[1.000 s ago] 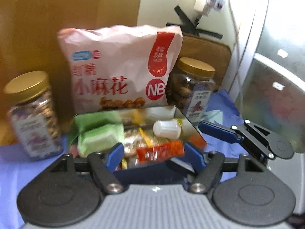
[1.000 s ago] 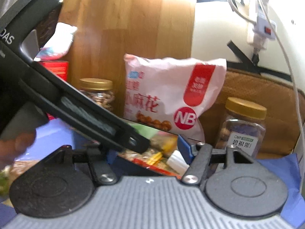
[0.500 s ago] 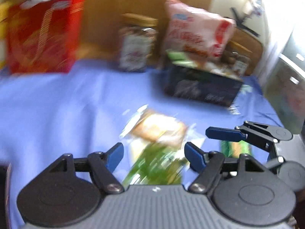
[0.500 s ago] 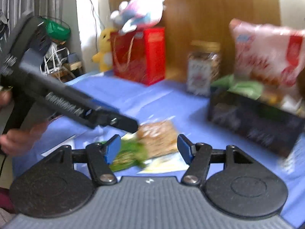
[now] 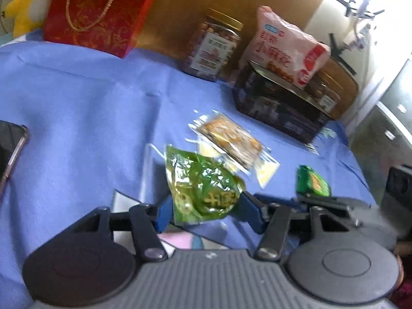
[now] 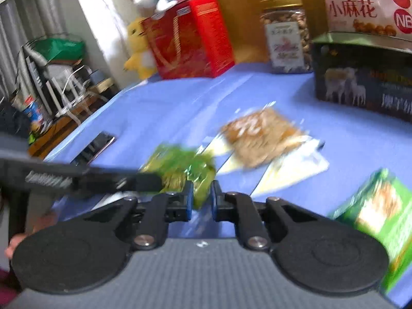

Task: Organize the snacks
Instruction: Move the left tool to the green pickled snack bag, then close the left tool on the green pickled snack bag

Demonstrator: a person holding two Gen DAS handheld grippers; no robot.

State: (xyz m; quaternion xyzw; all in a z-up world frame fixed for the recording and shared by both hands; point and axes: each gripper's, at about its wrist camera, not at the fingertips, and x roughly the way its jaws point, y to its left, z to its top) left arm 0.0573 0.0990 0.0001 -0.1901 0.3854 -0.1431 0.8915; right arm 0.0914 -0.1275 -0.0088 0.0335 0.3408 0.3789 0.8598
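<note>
The green pouch (image 5: 203, 188) lies on the blue cloth (image 5: 85, 108) of the desk, at the near end of a loose spread of snacks. Both grippers are on it. The left gripper (image 5: 203, 209) has just been closing its jaws, and its blue pads now sit against the pouch's two sides, gripping its near end. The right gripper (image 6: 200, 197) has also just been closing; its jaws stand narrow with a fold of the same pouch (image 6: 180, 170) pinched between them. In the right wrist view the left gripper's dark finger (image 6: 90, 177) reaches in from the left to the pouch.

Just beyond the pouch lies a clear-wrapped brown bar (image 5: 229, 139), resting across a pale yellow packet (image 5: 265, 172). A small green packet (image 5: 312, 181) lies apart to the right, near the desk's edge.

Further back stands a dark box (image 5: 278, 108) with its lid open, and a pink bag (image 5: 285, 41) leans right behind it. A nut jar (image 5: 213, 49) with a gold lid stands left of the box. A red gift bag (image 5: 100, 10) stands further left, a yellow plush toy (image 5: 23, 7) beside it. A phone (image 5: 10, 149) lies at the cloth's left edge.
</note>
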